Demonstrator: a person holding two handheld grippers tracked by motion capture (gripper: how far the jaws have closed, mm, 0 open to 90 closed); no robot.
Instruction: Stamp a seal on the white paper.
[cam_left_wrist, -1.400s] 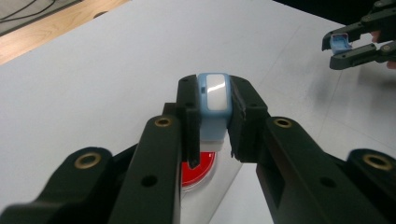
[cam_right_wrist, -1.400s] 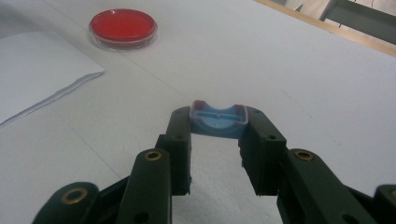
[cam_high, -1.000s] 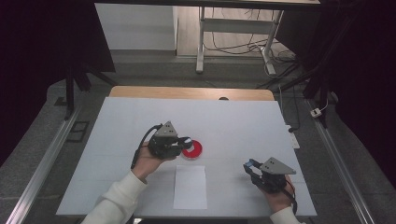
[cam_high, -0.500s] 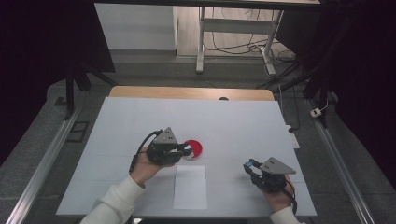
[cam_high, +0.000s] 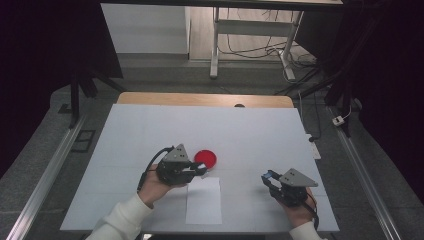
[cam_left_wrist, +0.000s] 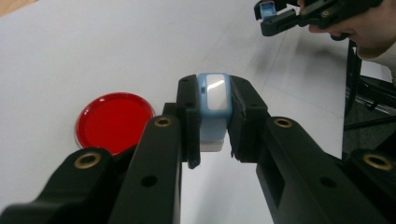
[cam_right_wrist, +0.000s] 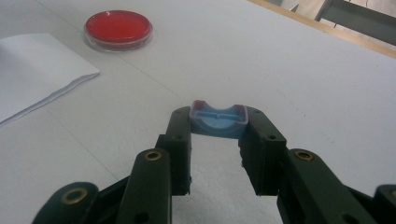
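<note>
Two hand-held grippers work over one white table (cam_high: 150, 130). The left gripper (cam_left_wrist: 212, 109), jaws closed, clamps one light-blue rounded block (cam_left_wrist: 213, 100) with a white base, held just above the sheet of white paper (cam_high: 203, 200) and just beside the one red-filled petri dish (cam_left_wrist: 114, 121). The right gripper (cam_right_wrist: 218, 128), well apart at the table's right, has its jaws closed on one blue cap-like piece (cam_right_wrist: 218, 120), pinched by its two ends. Count: two grippers, two blue pieces, one dish, one paper sheet.
</note>
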